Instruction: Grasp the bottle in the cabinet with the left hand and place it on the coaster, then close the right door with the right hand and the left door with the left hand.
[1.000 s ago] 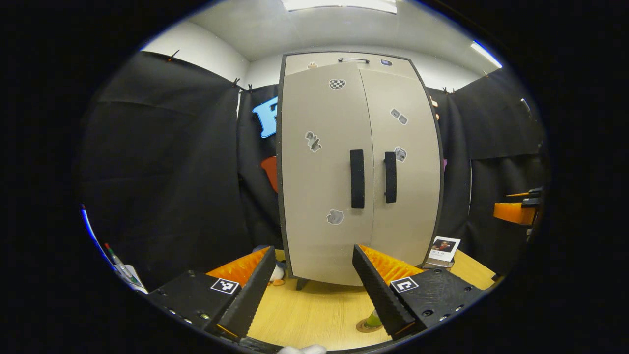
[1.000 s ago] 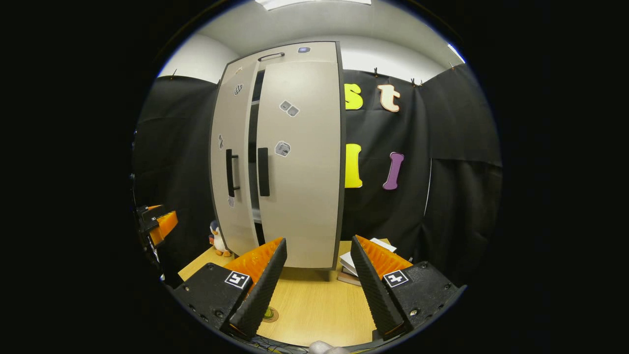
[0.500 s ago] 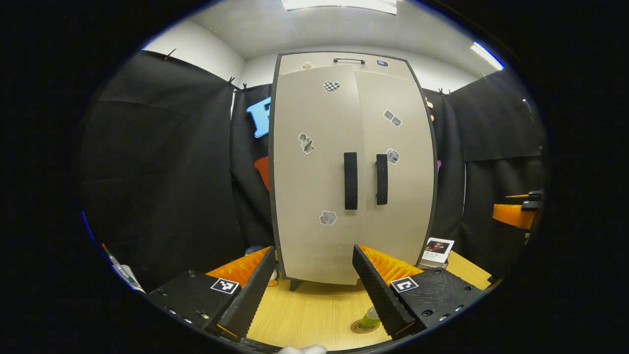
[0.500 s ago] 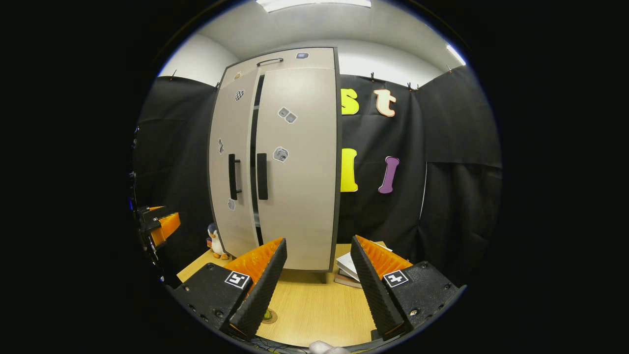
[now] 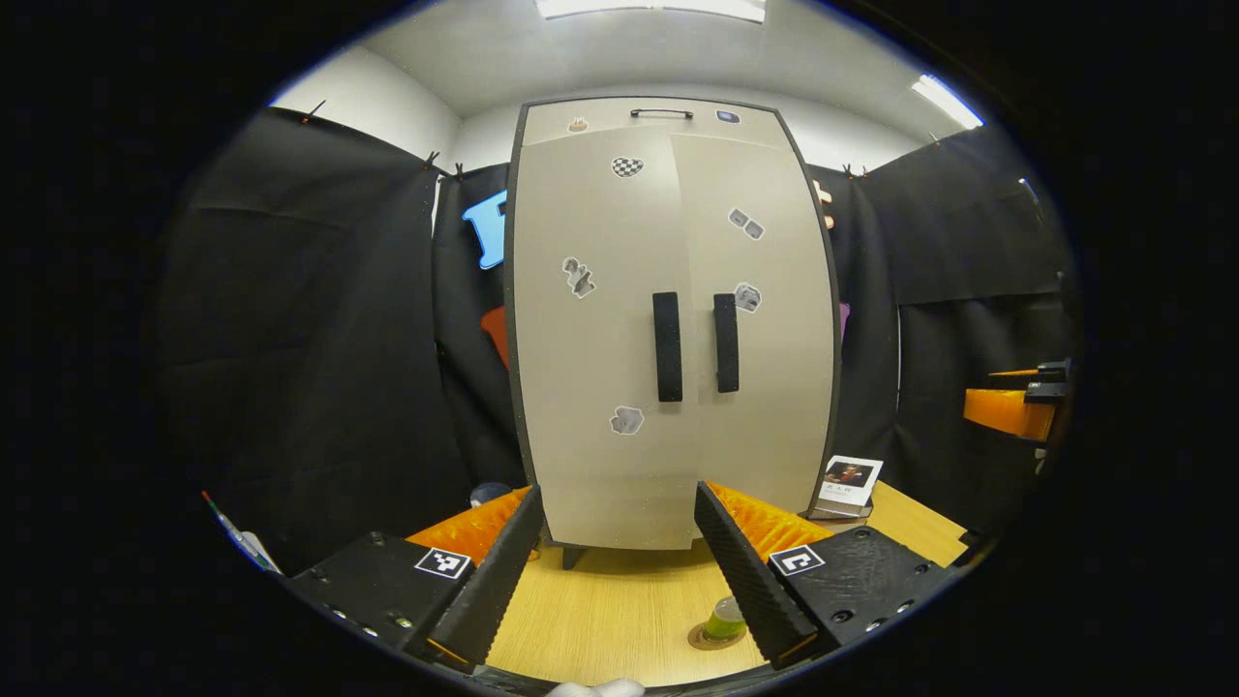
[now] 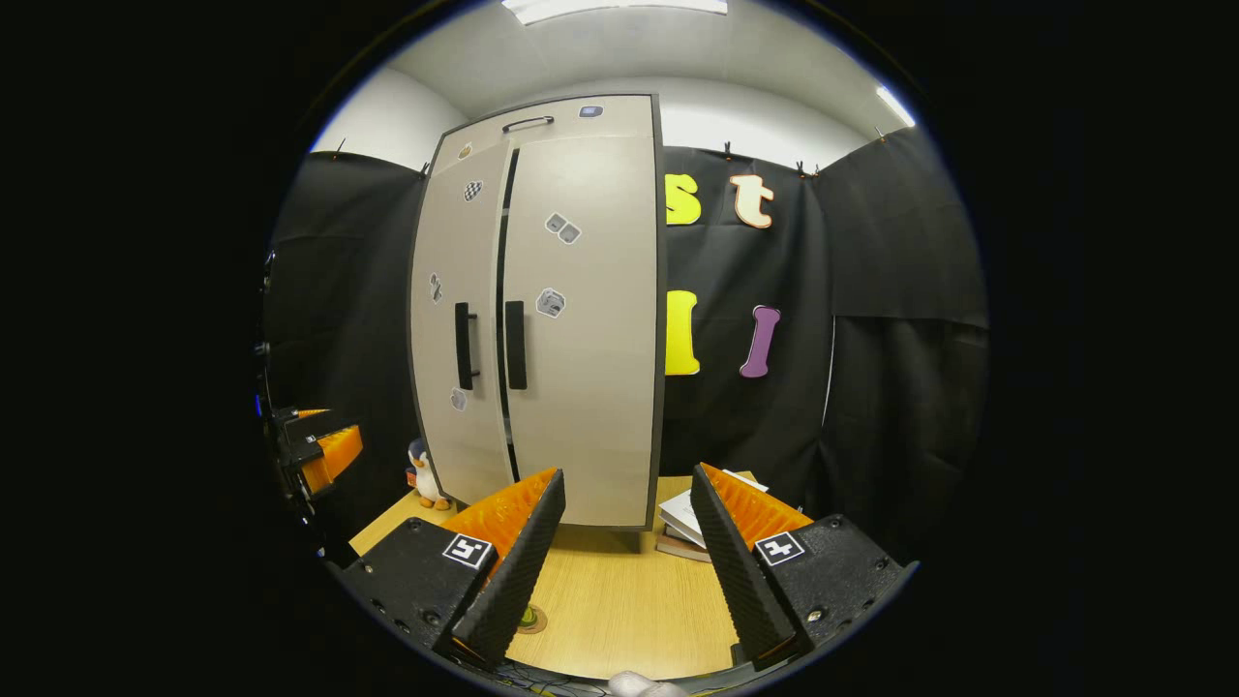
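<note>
The beige cabinet point(image 5: 668, 319) stands on the wooden table with both doors nearly flush. In the right gripper view the cabinet point(image 6: 581, 319) still has a thin dark gap between its left door point(image 6: 455, 290) and right door point(image 6: 590, 387). The green bottle point(image 5: 724, 618) stands upright on the round coaster point(image 5: 705, 639), just inside my left gripper's right finger. My left gripper point(image 5: 618, 492) is open and holds nothing, a short way in front of the doors. My right gripper point(image 6: 627, 474) is also open with nothing in it, facing the right door from farther right.
A penguin toy point(image 6: 423, 474) stands left of the cabinet. Stacked books point(image 6: 685, 523) lie at its right foot, with a photo card point(image 5: 850, 476) on them. A pen point(image 5: 237, 530) shows at far left. The table point(image 5: 619, 600) stretches in front of the cabinet.
The left door has swung inward and the gap between the doors has narrowed to a slit. My left gripper has drawn back a little from the cabinet. The right gripper has barely moved.
</note>
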The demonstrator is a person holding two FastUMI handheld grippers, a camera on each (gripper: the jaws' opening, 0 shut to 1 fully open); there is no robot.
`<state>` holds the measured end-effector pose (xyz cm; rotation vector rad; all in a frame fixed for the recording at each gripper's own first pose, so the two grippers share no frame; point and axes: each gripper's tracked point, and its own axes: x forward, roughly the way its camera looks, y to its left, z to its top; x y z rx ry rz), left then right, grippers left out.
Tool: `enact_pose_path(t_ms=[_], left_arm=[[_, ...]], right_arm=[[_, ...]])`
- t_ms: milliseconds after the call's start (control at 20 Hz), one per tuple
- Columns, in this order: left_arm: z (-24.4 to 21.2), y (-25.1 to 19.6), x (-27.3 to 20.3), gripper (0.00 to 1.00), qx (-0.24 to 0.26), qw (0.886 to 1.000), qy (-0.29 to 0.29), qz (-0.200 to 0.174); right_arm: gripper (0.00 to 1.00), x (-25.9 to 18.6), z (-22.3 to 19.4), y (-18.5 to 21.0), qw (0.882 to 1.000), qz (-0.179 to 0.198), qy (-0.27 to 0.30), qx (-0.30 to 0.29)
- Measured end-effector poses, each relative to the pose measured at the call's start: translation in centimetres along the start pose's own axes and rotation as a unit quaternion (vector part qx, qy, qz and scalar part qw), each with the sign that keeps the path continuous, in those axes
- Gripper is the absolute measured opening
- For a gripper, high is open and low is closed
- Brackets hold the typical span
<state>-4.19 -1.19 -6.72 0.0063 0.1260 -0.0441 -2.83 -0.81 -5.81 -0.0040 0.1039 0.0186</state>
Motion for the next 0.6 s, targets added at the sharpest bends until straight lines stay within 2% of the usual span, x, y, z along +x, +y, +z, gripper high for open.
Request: enact_pose_path(t_ms=[600], left_arm=[[0.73, -0.81, -0.54, 0.96, 0.01, 1.0, -0.008, -0.013]], right_arm=[[0.81, -1.04, 0.09, 0.23, 1.0, 0.002, -0.003, -0.002]])
